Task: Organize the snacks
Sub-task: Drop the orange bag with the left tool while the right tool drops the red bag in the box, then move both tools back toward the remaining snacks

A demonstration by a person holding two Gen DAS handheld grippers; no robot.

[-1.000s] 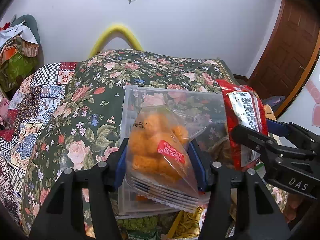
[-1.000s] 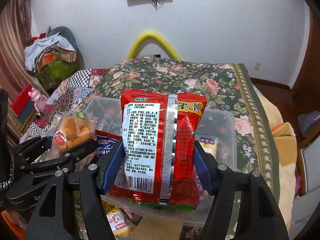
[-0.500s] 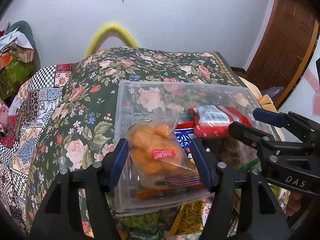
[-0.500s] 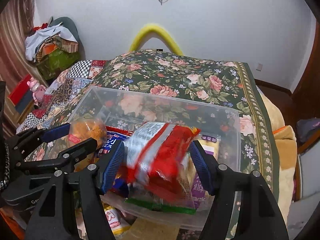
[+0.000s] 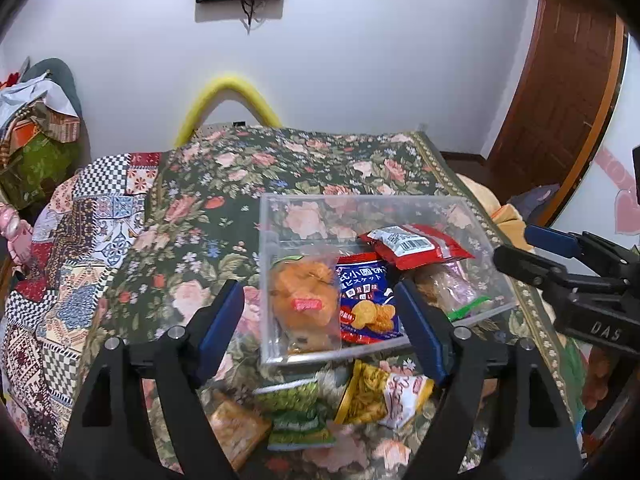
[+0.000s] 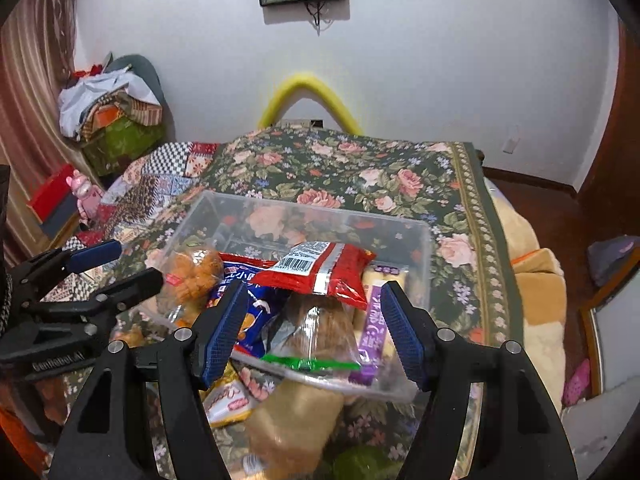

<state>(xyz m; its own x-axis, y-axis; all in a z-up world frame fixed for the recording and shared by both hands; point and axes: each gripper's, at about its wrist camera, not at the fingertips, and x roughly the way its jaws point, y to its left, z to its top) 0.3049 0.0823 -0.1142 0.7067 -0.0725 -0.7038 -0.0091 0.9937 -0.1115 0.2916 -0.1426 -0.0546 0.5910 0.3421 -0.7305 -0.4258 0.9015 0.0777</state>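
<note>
Your left gripper [image 5: 318, 320] is spread wide with nothing between its blue pads, hovering just in front of the clear plastic bin [image 5: 472, 216] that sits on the bed's dark floral cover [image 5: 280, 168]. Your right gripper [image 6: 312, 332] is likewise spread and empty, held over the bin's near edge.

Inside the bin, the clear bag of orange fried puffs [image 5: 304, 300] leans against the left wall. Beside it lies the blue biscuit packet with Japanese lettering [image 5: 366, 300], and the red foil packet with a white barcode label [image 5: 416, 244] rests across the top of the pile, back side up. In the right wrist view, a clear bag of brown snacks with a green strip [image 6: 320, 332] and a purple packet [image 6: 374, 328] lie under and beside it.

Outside the bin, on the near side, you have a green packet [image 5: 298, 416], a yellow packet [image 5: 370, 396] and a tan wrapped block [image 5: 236, 428]; the last is blurred, so its kind is unclear.
</note>
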